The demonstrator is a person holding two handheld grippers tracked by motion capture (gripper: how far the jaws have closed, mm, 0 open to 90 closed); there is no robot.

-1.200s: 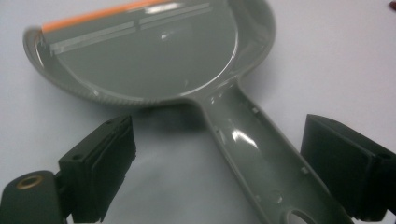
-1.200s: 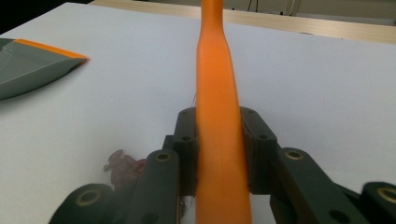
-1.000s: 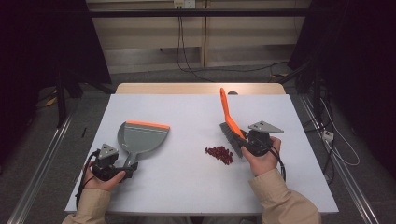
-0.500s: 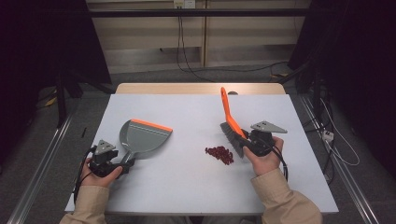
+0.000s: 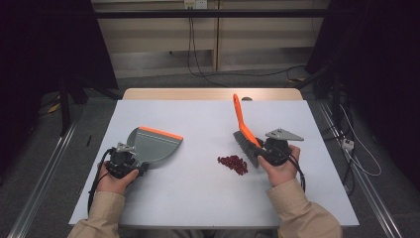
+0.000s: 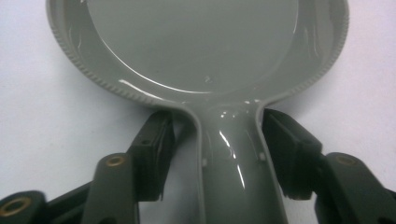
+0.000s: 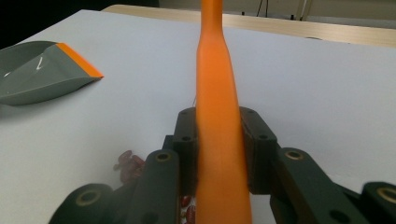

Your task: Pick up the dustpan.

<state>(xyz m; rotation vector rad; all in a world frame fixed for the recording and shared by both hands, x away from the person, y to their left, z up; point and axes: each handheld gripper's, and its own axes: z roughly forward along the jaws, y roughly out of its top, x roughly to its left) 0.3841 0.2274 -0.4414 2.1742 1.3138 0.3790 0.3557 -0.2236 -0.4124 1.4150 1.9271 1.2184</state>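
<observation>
The left gripper (image 5: 130, 161) has its jaws part open astride the neck of the grey dustpan (image 5: 154, 145); they have just been closing, and in the left gripper view the right pad meets the handle (image 6: 233, 163) while the left pad stands just off it, so no clamp yet; the right gripper (image 5: 270, 151) has its jaws clamped on the orange handle of the brush (image 5: 243, 130), which tilts up and away with its bristles down by the bench (image 5: 198, 198); the left hand (image 5: 116, 179) lies low at the near left, pointing the gripper along the pan; the right hand (image 5: 282, 168) sits near right, wrist raised; one dustpan with an orange lip lies flat at left; one brush; one small heap of red bits (image 5: 234, 163) lies on the bench between them, just beside the bristles.
</observation>
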